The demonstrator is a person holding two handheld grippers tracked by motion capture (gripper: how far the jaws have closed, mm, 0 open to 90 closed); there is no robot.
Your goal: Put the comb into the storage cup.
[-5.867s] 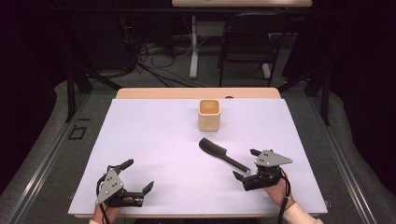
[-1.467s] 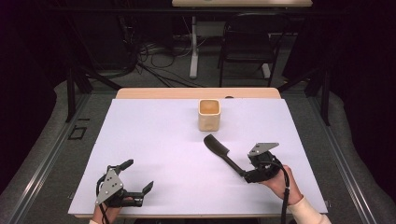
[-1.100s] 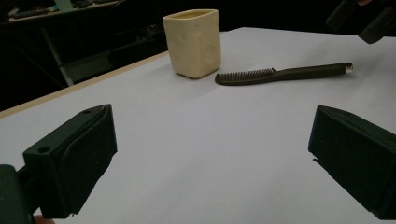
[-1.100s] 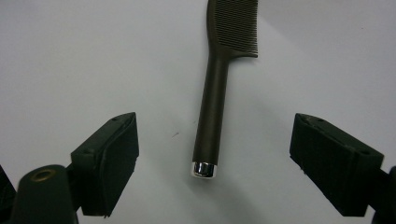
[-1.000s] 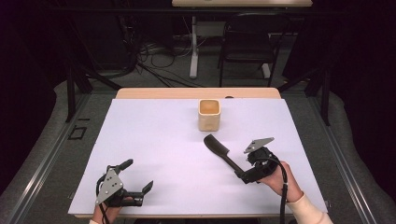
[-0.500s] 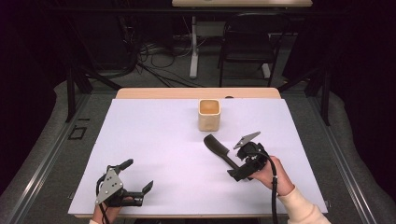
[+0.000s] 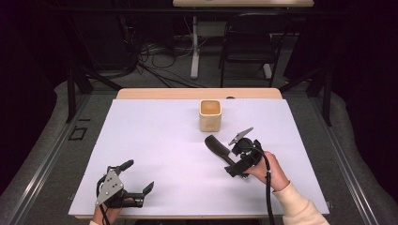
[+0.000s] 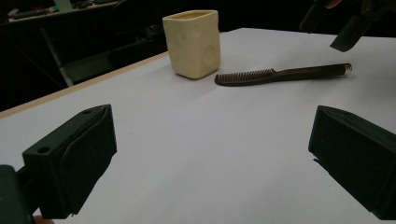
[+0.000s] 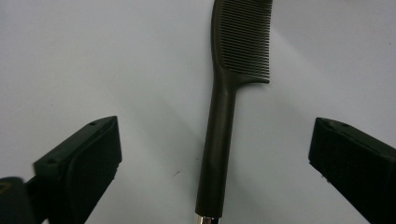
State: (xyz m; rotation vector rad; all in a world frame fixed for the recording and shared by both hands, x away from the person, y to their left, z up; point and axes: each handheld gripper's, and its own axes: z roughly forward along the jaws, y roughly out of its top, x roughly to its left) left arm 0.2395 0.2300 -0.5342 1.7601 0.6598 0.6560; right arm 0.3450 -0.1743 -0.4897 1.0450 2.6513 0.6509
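Care suits this grasp: the right tool [image 9: 212, 154], jaws wide and empty, should straddle the slim black plastic comb's [image 9: 224, 116] handle squarely on the white counter [image 7: 155, 140], near the cream cup [image 7: 210, 115].

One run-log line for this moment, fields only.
right tool: open, jaws either side of comb handle, no contact | left tool: open, idle on table | cup: upright beyond comb

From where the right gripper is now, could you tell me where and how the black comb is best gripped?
Grip the comb by its straight, narrow handle, coming down from above. It lies flat on the table, and the open right gripper already straddles the handle, one jaw on each side. The toothed head is wider and probably offers a poorer hold.
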